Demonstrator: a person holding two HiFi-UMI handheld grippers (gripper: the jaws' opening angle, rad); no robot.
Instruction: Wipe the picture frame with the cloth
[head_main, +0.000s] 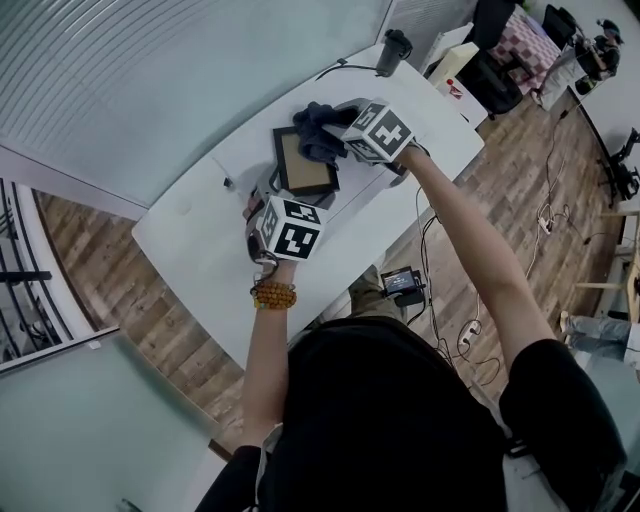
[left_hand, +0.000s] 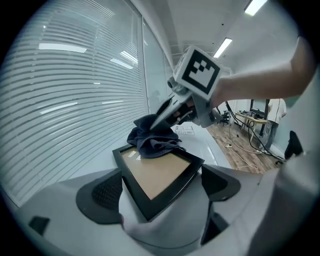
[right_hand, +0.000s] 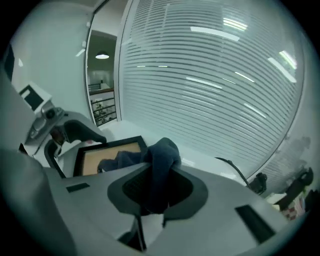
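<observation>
A black picture frame (head_main: 303, 162) with a tan panel lies on the white table (head_main: 200, 240). My left gripper (head_main: 264, 198) is at its near corner; in the left gripper view the frame (left_hand: 157, 172) sits between the two pads (left_hand: 100, 192), which look shut on it. My right gripper (head_main: 338, 135) is shut on a dark blue cloth (head_main: 315, 128) that rests bunched on the frame's far edge. In the right gripper view the cloth (right_hand: 162, 155) sticks up out of the jaws, with the frame (right_hand: 107, 152) beyond it.
A dark bottle-like object (head_main: 393, 50) with a cable stands at the table's far end. A small item (head_main: 229, 183) lies left of the frame. Window blinds (head_main: 180, 60) run along the far side. A small device (head_main: 403, 282) and cables lie on the wooden floor.
</observation>
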